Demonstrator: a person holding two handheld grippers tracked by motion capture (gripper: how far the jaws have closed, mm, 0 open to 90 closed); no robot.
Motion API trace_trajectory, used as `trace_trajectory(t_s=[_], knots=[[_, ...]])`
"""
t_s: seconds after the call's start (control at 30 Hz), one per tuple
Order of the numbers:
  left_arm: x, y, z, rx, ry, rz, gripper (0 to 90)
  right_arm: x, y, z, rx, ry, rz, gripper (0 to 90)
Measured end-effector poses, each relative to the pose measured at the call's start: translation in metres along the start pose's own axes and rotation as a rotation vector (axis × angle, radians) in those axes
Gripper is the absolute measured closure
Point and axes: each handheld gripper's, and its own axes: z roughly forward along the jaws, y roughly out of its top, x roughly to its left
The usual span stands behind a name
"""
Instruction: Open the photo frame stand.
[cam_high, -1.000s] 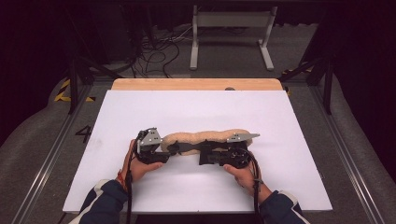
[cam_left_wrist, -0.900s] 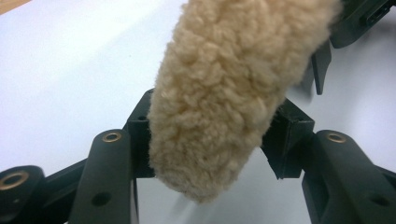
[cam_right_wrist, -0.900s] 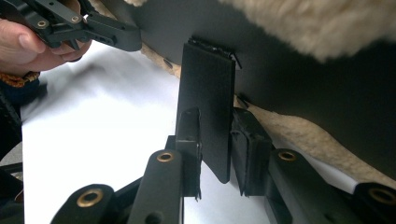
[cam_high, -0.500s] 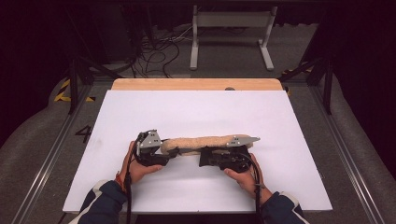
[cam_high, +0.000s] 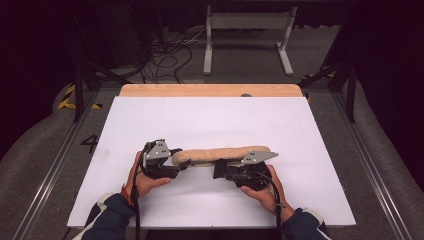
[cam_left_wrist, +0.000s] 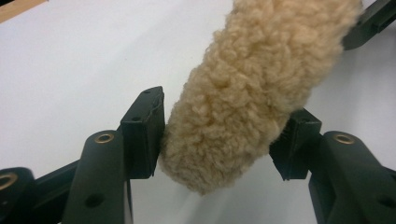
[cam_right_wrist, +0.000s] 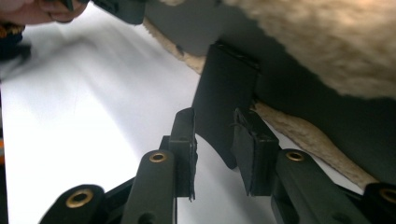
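A long tan fleece pad (cam_high: 215, 154) stretches straight between my two grippers over the white sheet. My left gripper (cam_high: 179, 164) has the pad's left end; in the left gripper view its jaws (cam_left_wrist: 219, 140) press on both sides of the woolly end (cam_left_wrist: 261, 74). My right gripper (cam_high: 219, 170) sits under the pad's right half. Its jaws (cam_right_wrist: 217, 140) have just been opening a little, with a black flap (cam_right_wrist: 224, 93) from the pad's dark underside still between them and touching both pads. The fleece edge (cam_right_wrist: 327, 42) runs above.
A white sheet (cam_high: 210, 120) covers the table, with a wooden strip (cam_high: 210, 90) along its far edge. Metal rails run down both sides. A white stand (cam_high: 247, 40) and loose cables (cam_high: 170, 55) lie on the floor beyond.
The fleece pad was wavy and humped a second ago and is now drawn out straight. Both hands have stayed almost where they were.
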Motion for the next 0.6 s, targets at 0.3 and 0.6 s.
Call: trace_trajectory(t_s=[0.3,0.6], knots=[[0.000,0.001,-0.007,-0.014,-0.004,0.019,44.4,0.011,0.000,-0.015,-0.015,-0.036,-0.099,65.4],[-0.002,0.002,-0.008,-0.013,-0.005,0.037,42.4,0.000,-0.010,-0.046,-0.065,-0.100,-0.065,70.7]])
